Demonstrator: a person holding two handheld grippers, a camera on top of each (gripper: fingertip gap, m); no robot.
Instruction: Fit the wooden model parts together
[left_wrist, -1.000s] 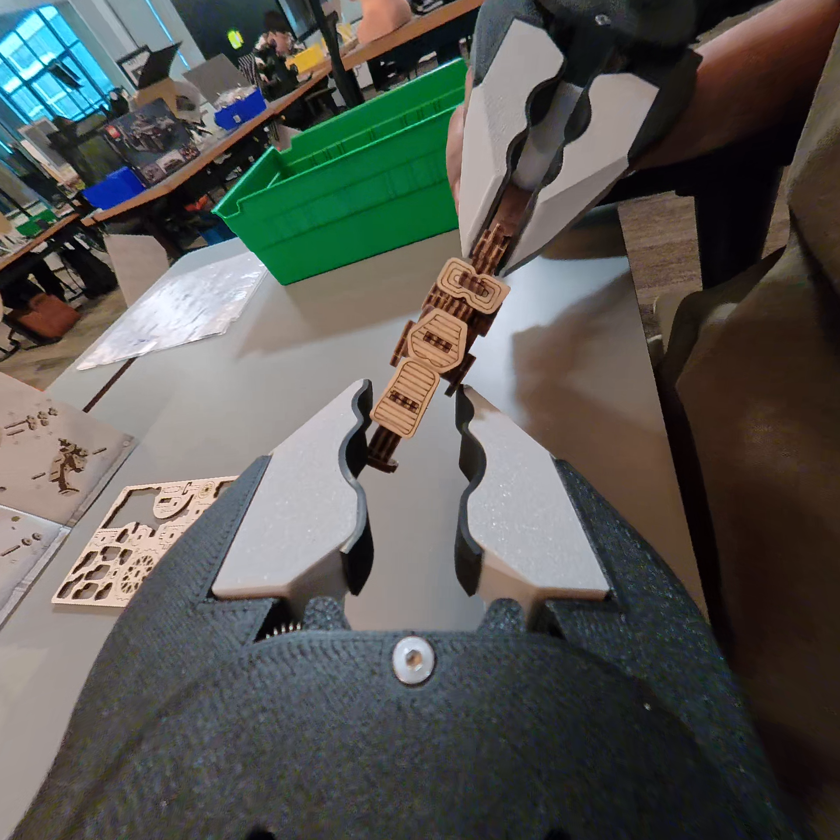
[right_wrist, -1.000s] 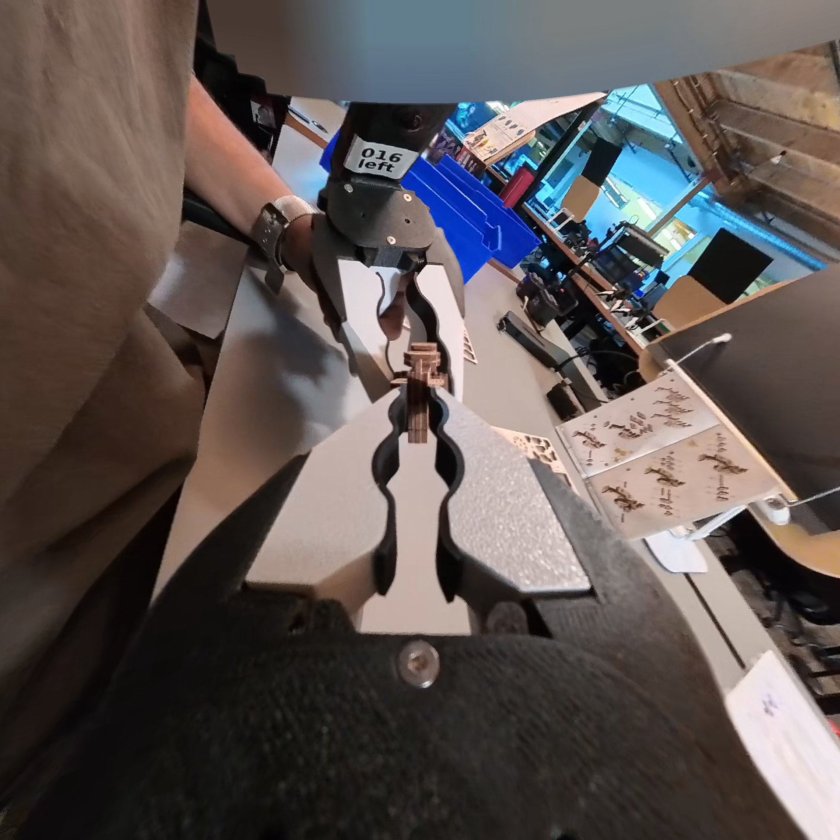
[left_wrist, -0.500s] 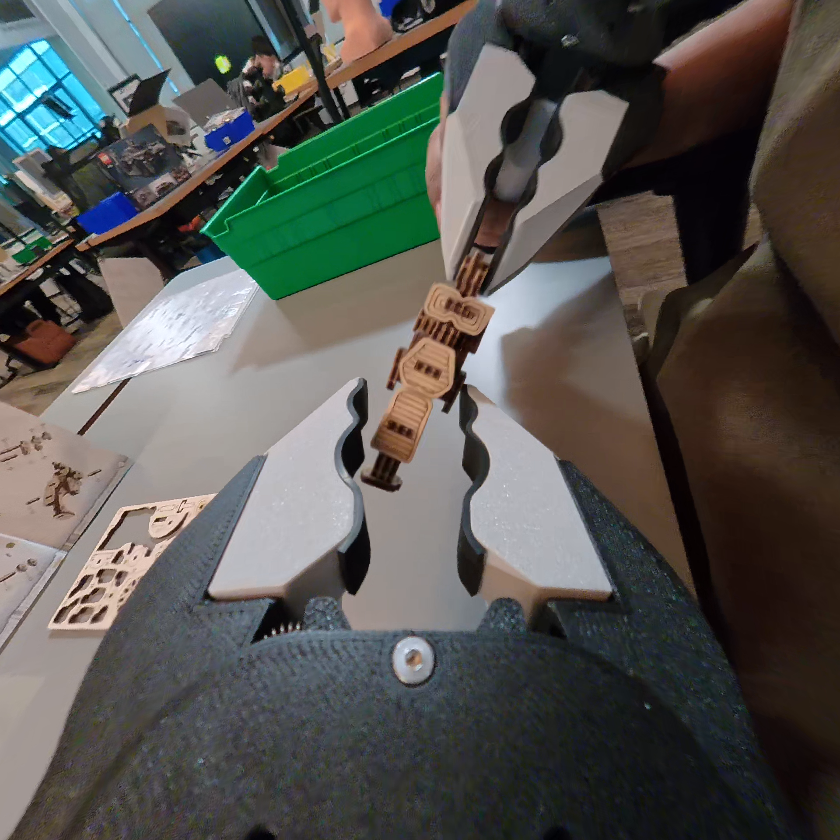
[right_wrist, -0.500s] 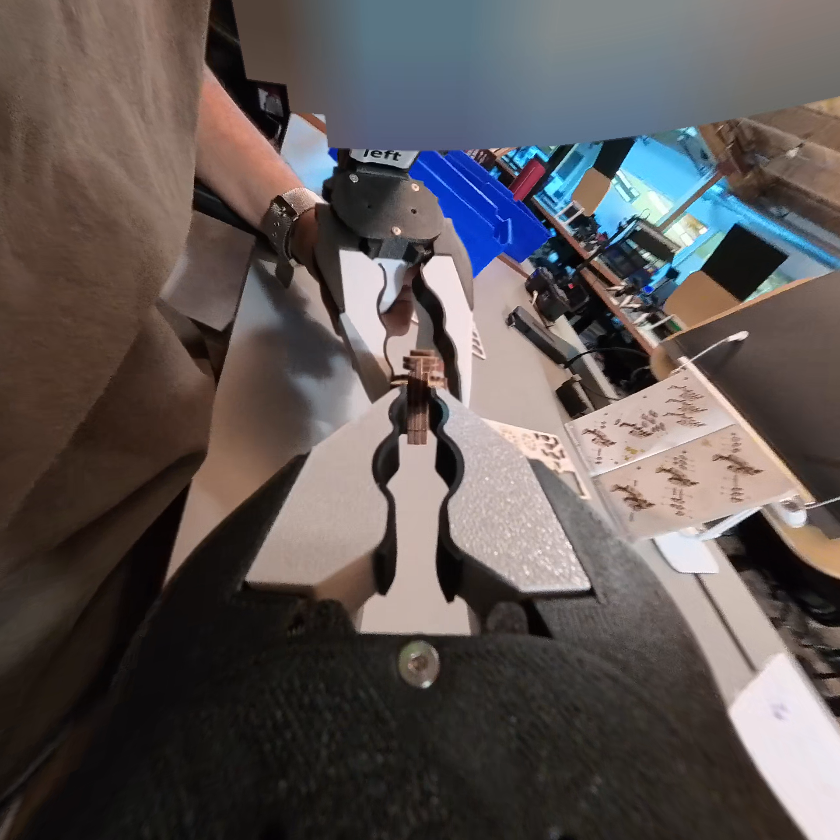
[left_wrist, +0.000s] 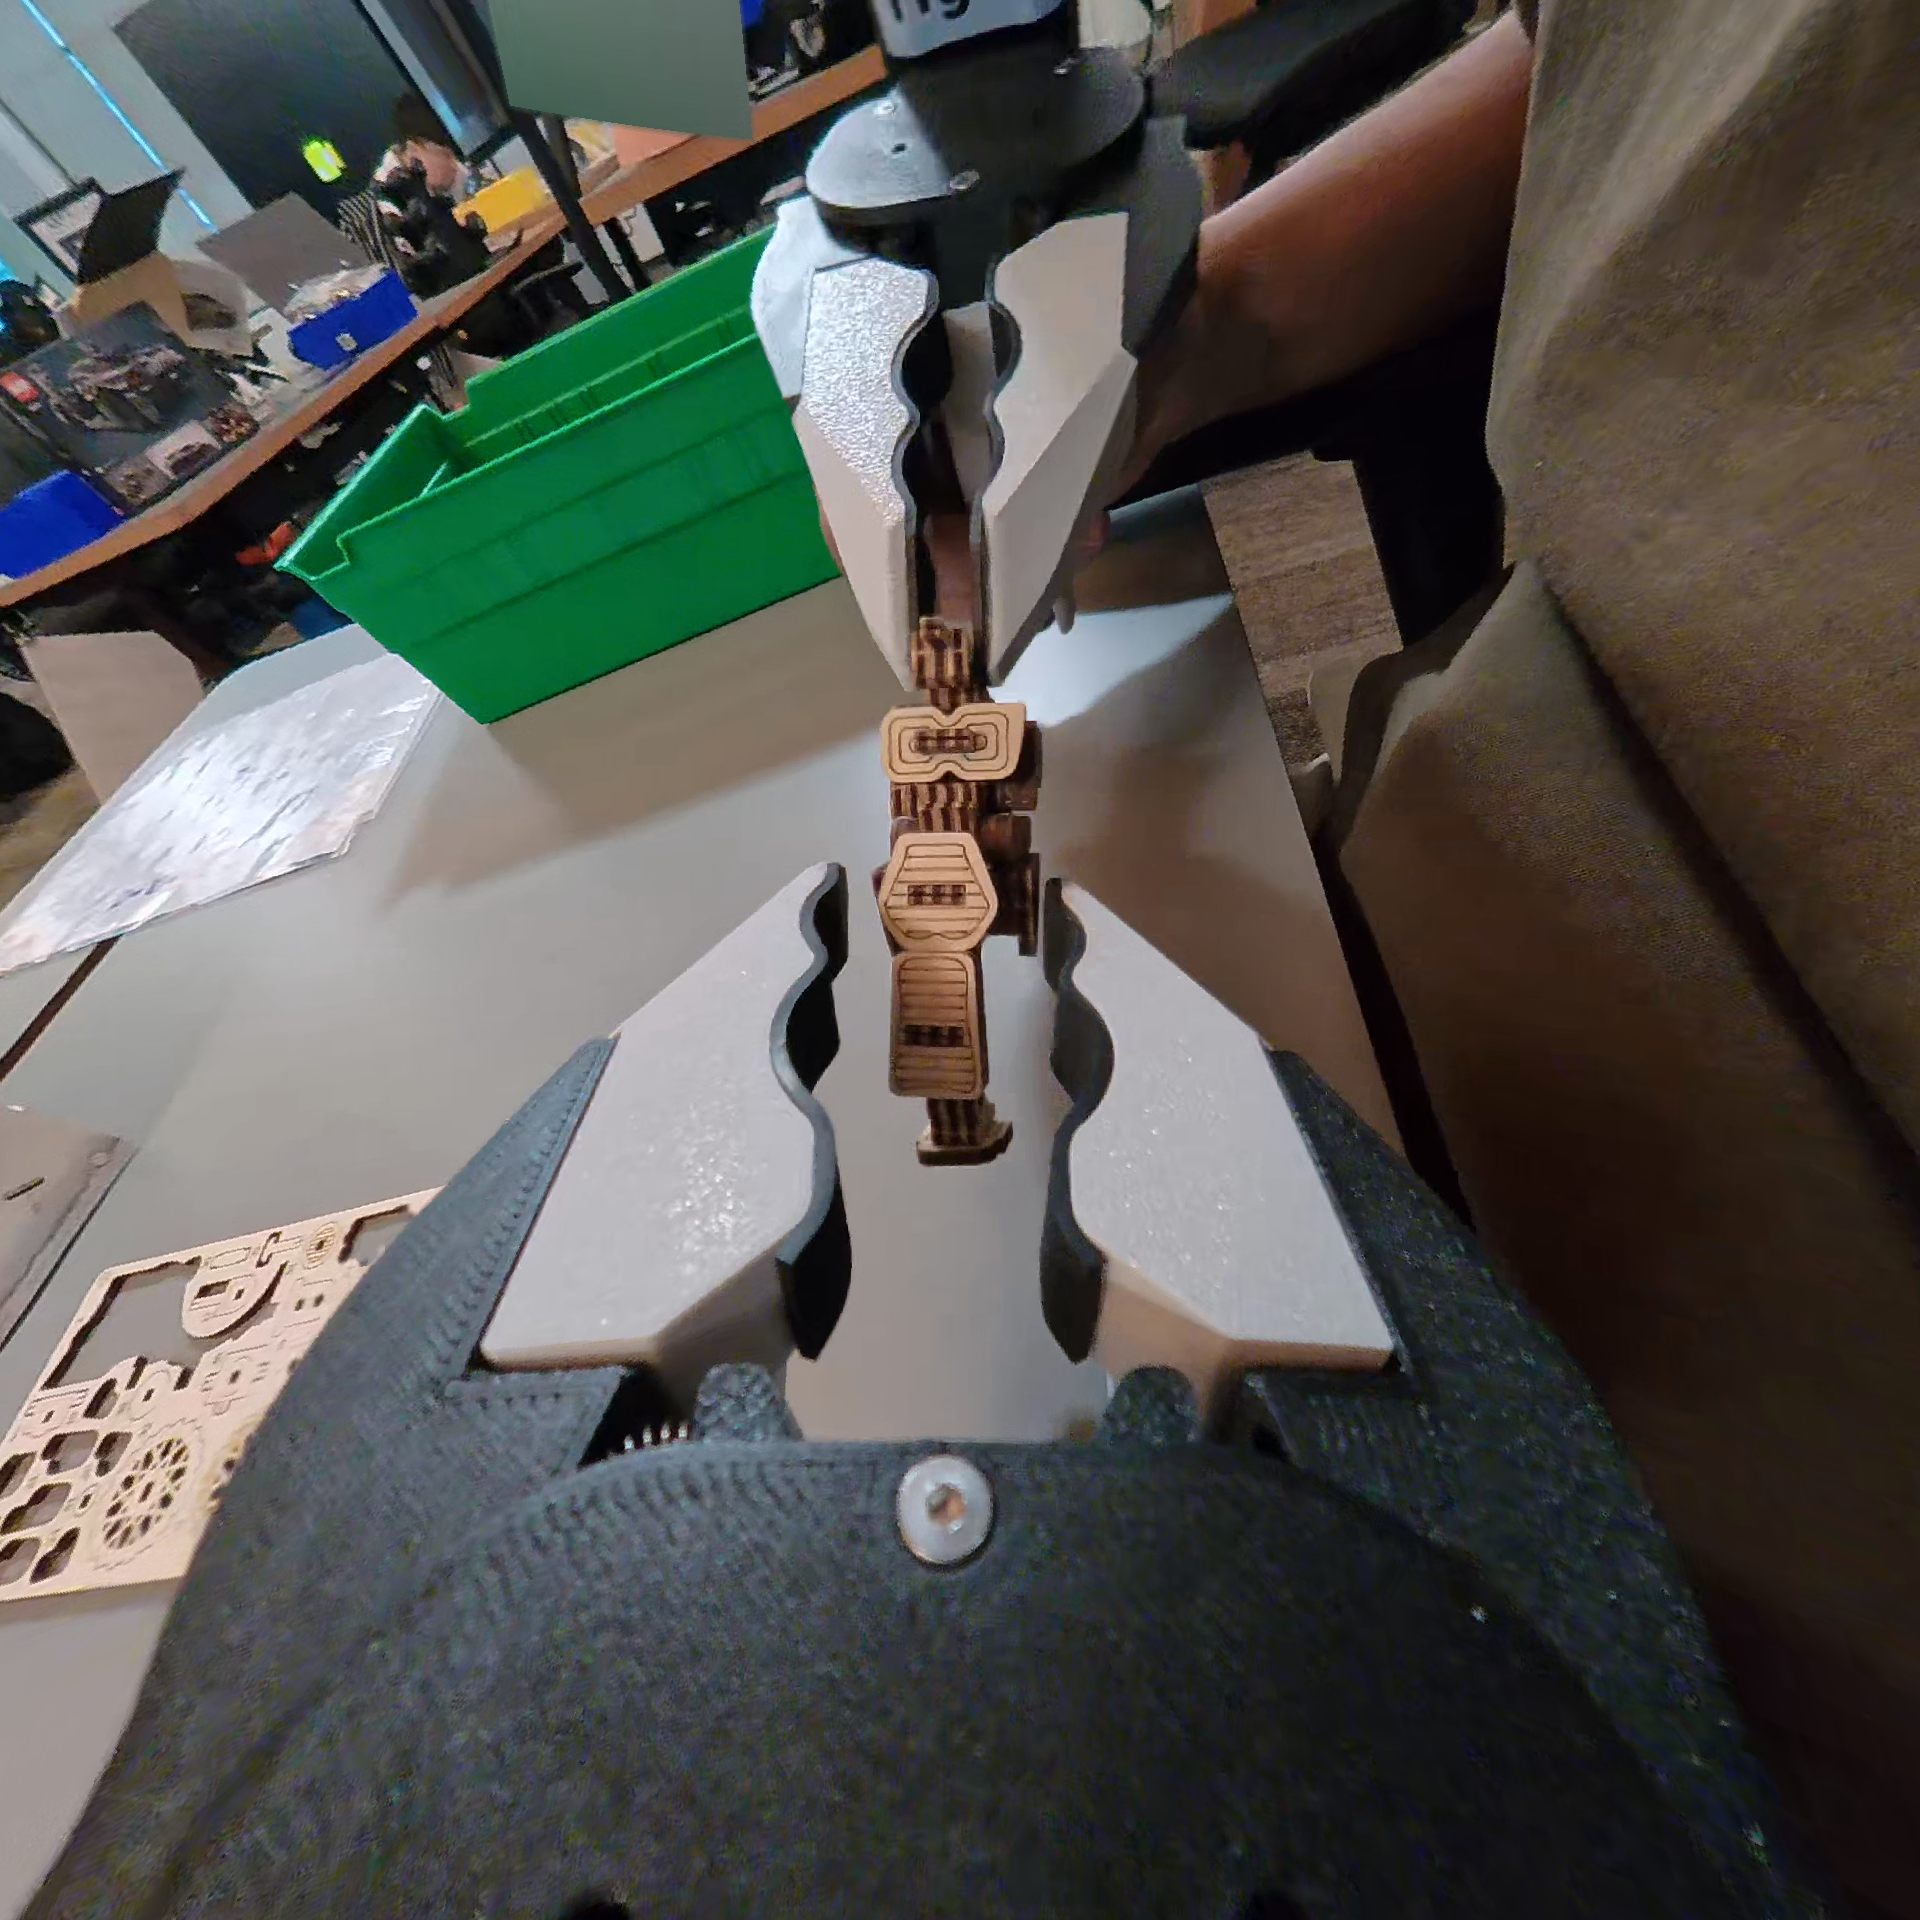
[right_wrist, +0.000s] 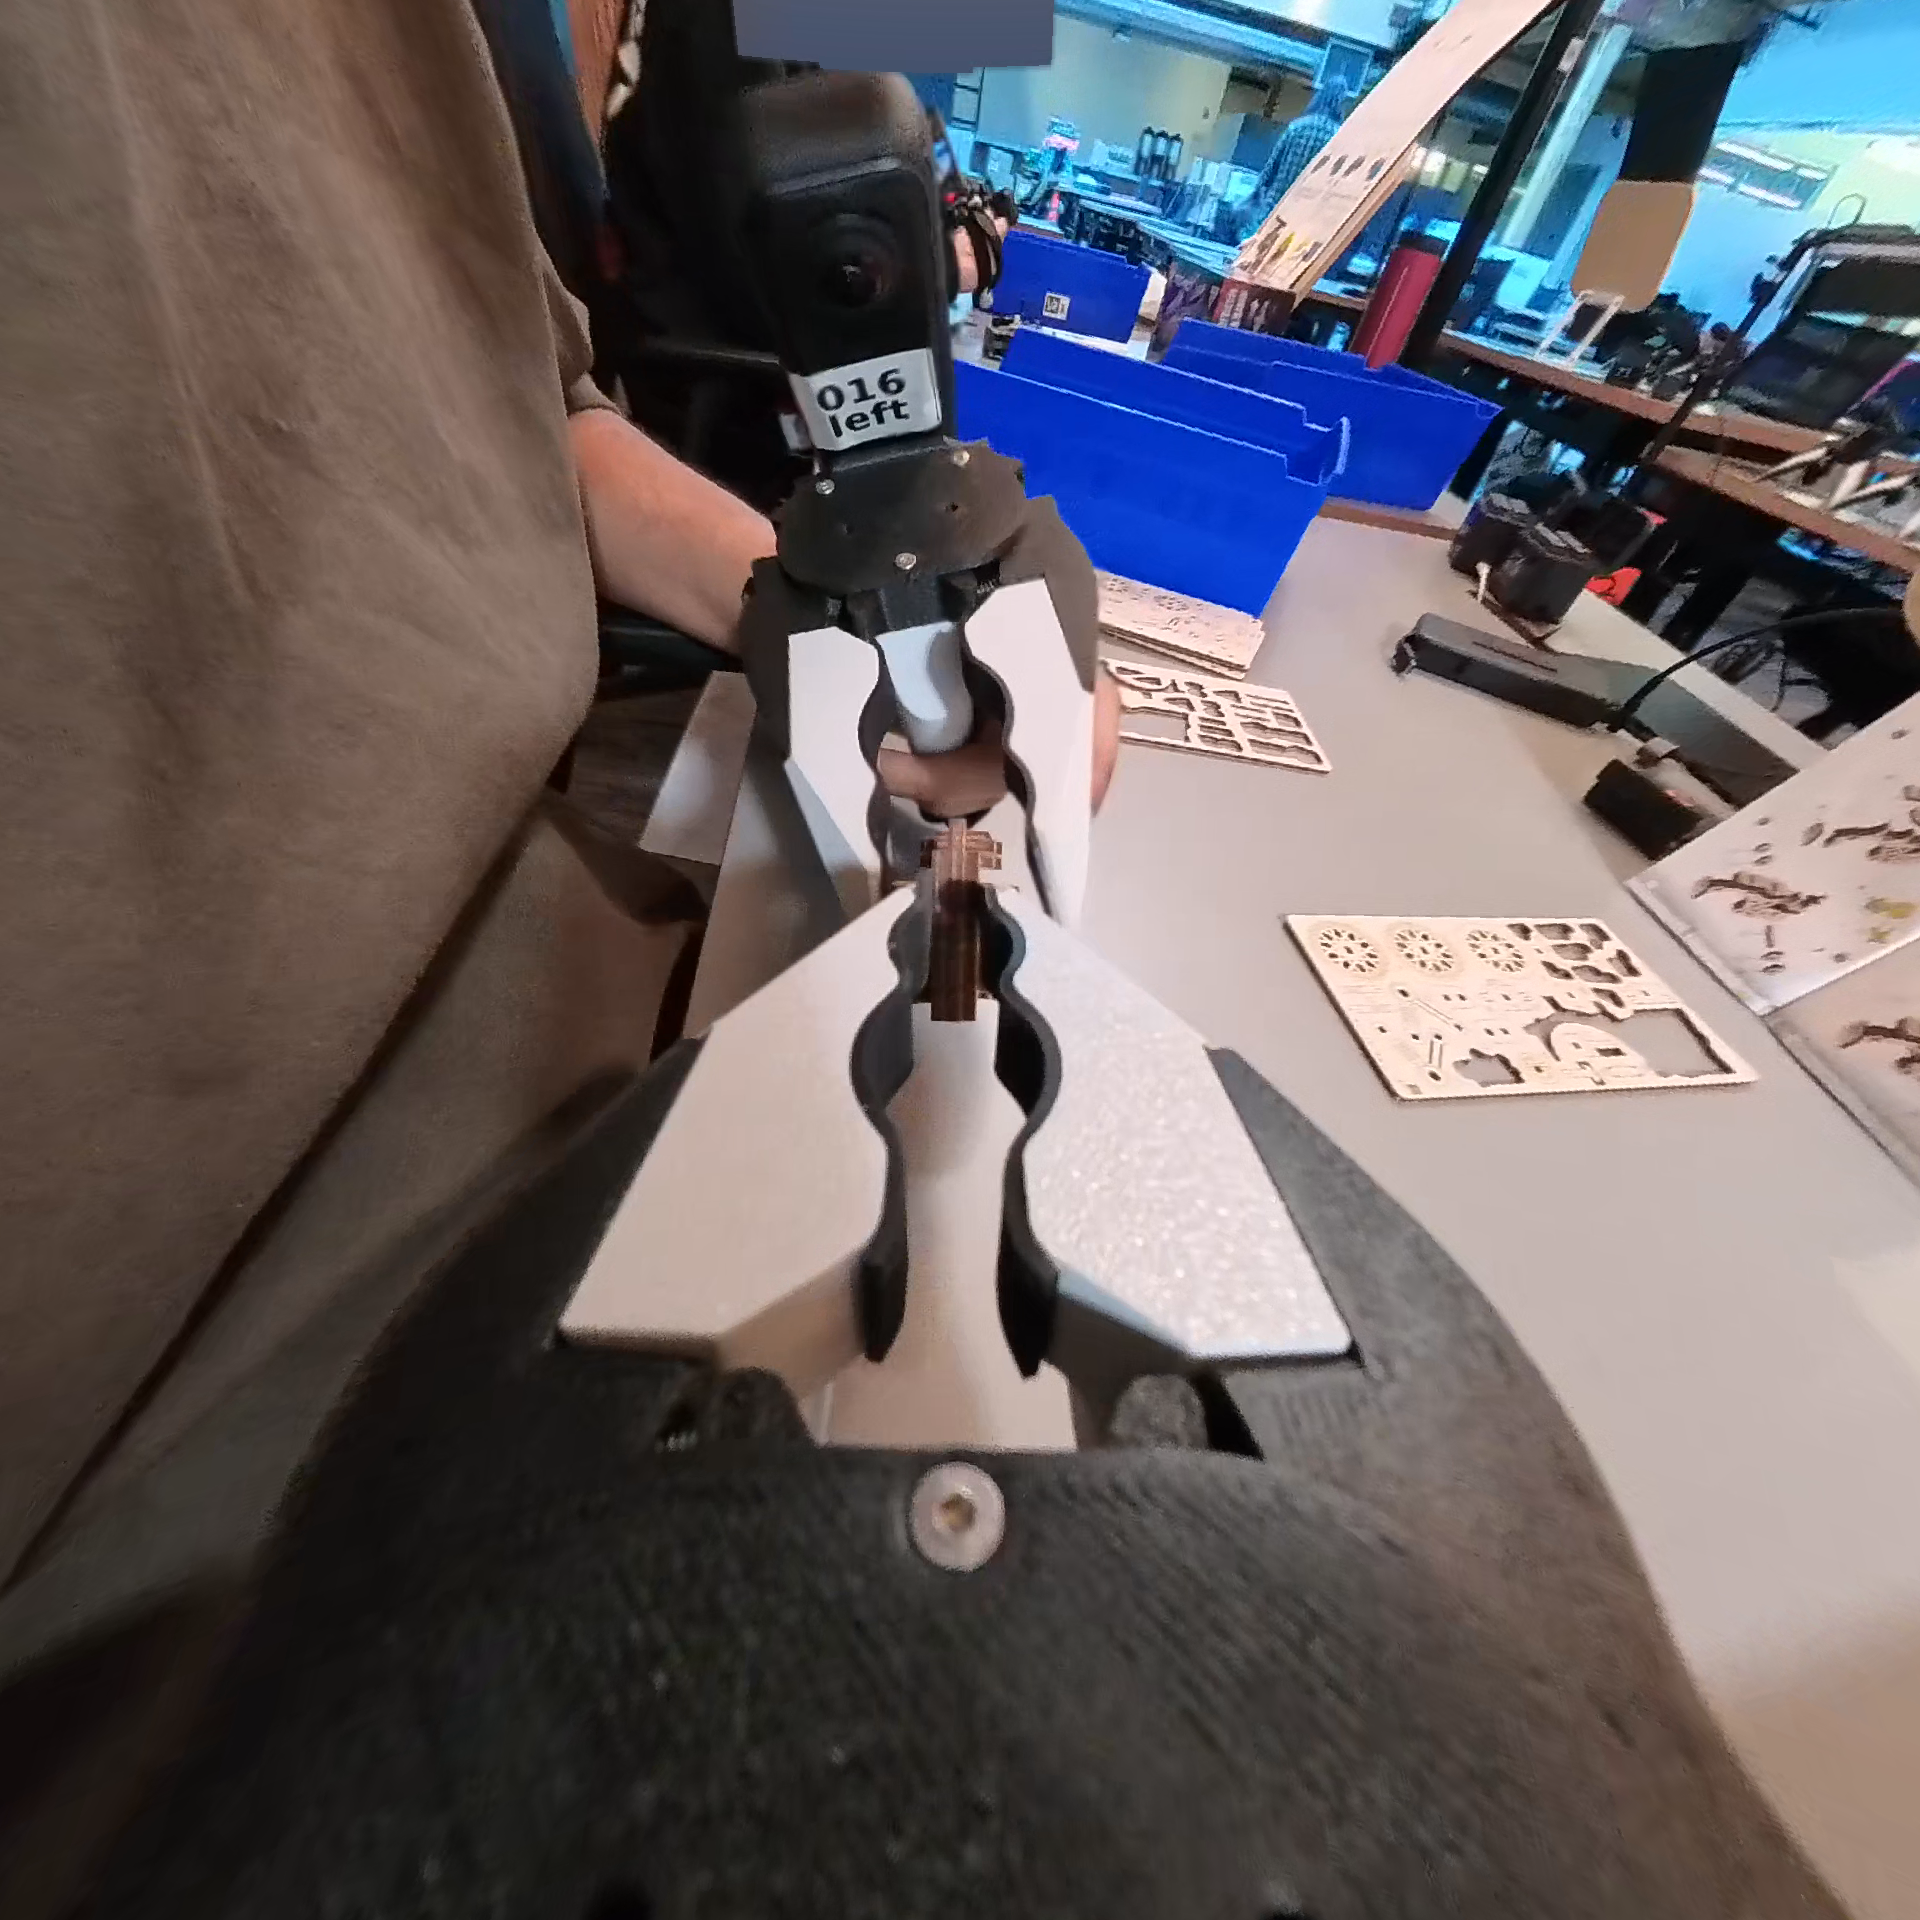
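Model (left_wrist: 940, 914), a slim wooden assembly, hangs above the bench (left_wrist: 582, 914), clamped at its far end by our right tool (left_wrist: 951, 582). Its near end lies between the spread fingers (left_wrist: 727, 1101) of our left tool (left_wrist: 940, 904), with a gap on both sides. A cut sheet (left_wrist: 135, 1423) lies at the bench's left edge; a green bin (left_wrist: 582, 520) stands well apart behind.

Wooden model (left_wrist: 940, 935) between spread left gripper (left_wrist: 940, 914) fingers, above table (left_wrist: 520, 935)
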